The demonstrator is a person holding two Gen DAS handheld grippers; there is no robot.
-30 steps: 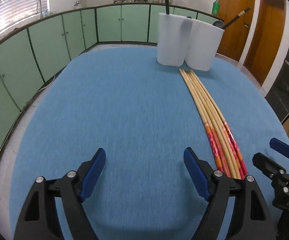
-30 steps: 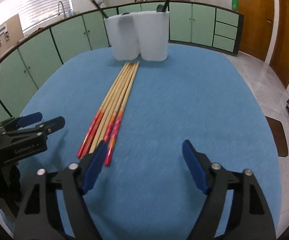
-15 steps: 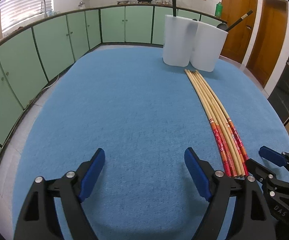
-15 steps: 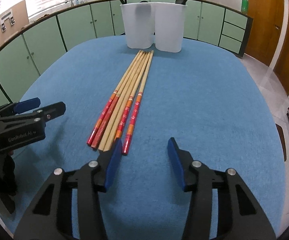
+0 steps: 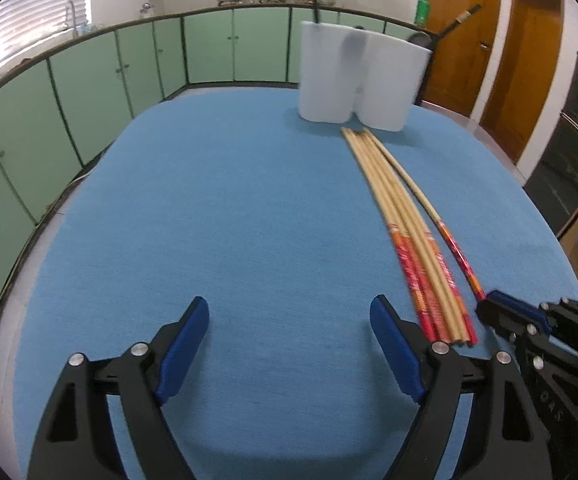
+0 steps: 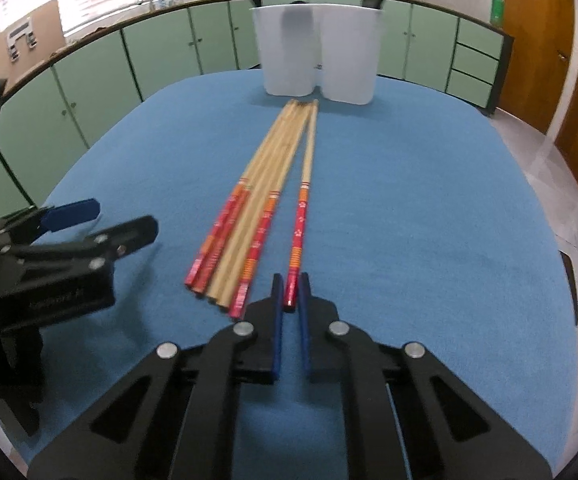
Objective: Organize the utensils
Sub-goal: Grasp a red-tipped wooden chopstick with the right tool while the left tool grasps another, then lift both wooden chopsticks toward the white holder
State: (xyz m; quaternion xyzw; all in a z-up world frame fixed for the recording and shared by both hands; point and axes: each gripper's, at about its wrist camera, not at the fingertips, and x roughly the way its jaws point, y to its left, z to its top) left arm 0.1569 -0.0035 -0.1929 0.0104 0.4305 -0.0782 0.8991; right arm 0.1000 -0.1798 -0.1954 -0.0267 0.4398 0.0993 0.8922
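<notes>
The blue-covered counter (image 6: pixel 429 208) carried two white plastic holders (image 6: pixel 315 60) at its far edge, each with a dark-handled utensil standing in it. From their base a bundle of chopsticks (image 6: pixel 249 216) ran toward the near edge. One chopstick (image 6: pixel 301 216) lay just apart from the bundle, its red end pinched in the narrow right claw (image 6: pixel 291 300). The left claw (image 5: pixel 289 344) hovered wide and empty over bare cloth beside the bundle. The step looked like picking a single chopstick; next it needed lifting clear and tipping upright into a holder. Lettering on the claw bodies was too blurred to read.
</notes>
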